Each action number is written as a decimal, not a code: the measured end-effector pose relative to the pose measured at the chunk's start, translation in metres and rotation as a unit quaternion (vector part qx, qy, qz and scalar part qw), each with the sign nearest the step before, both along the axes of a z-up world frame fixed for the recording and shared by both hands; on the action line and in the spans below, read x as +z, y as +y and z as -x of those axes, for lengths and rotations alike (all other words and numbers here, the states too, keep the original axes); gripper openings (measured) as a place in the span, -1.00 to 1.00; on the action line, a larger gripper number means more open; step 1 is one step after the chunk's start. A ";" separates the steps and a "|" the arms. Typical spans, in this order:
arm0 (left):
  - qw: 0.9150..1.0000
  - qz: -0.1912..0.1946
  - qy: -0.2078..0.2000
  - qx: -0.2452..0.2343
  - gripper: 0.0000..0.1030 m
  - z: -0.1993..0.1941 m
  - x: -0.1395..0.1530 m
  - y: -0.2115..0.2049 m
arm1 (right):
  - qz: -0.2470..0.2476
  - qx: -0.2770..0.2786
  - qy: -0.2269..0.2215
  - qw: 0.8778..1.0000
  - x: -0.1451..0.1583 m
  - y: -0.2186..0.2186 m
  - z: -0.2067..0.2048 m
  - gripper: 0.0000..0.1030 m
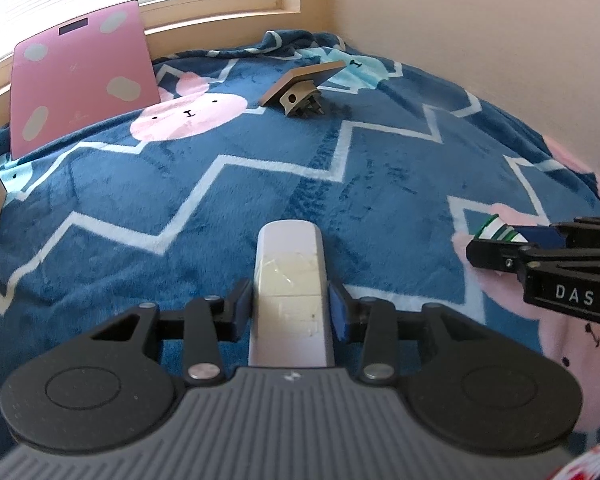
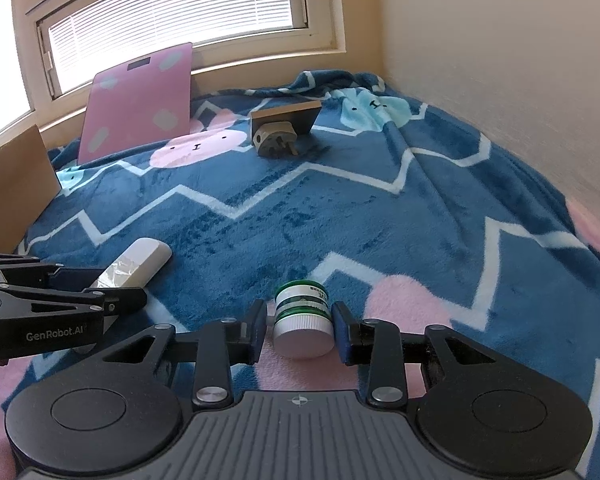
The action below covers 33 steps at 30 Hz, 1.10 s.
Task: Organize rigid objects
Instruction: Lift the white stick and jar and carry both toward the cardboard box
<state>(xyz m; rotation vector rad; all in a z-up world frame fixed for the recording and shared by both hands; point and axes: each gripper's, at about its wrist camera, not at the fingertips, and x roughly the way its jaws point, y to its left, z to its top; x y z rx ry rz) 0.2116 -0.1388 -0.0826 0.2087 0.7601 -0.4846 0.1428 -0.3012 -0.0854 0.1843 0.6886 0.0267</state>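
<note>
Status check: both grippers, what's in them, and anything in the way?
Left gripper shut on white remote. Right gripper shut on green-labelled jar, jar on blanket. Nothing close ahead; pink scale at the window.

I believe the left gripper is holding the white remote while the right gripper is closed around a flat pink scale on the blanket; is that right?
Not quite. The left gripper does hold the white remote, but the right gripper is closed around a small green-and-white jar, as the right wrist view shows. The pink scale leans untouched below the window.
</note>
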 end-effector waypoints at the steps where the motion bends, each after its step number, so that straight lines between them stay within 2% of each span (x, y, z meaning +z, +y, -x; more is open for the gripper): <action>1: 1.000 0.000 0.001 0.000 -0.32 0.002 0.001 0.000 | 0.000 -0.001 -0.001 1.000 0.002 0.000 0.001 -0.39; 7: 1.000 0.008 0.004 0.008 -0.32 0.014 0.012 0.007 | -0.002 -0.006 -0.002 1.000 0.015 -0.001 0.009 -0.39; 18: 0.999 0.024 -0.011 0.027 -0.32 0.045 0.052 0.030 | 0.005 -0.006 0.013 1.000 0.047 0.017 0.034 -0.39; 33: 0.997 0.036 -0.041 0.050 -0.32 0.088 0.100 0.078 | 0.014 0.039 -0.006 0.999 0.088 0.069 0.060 -0.39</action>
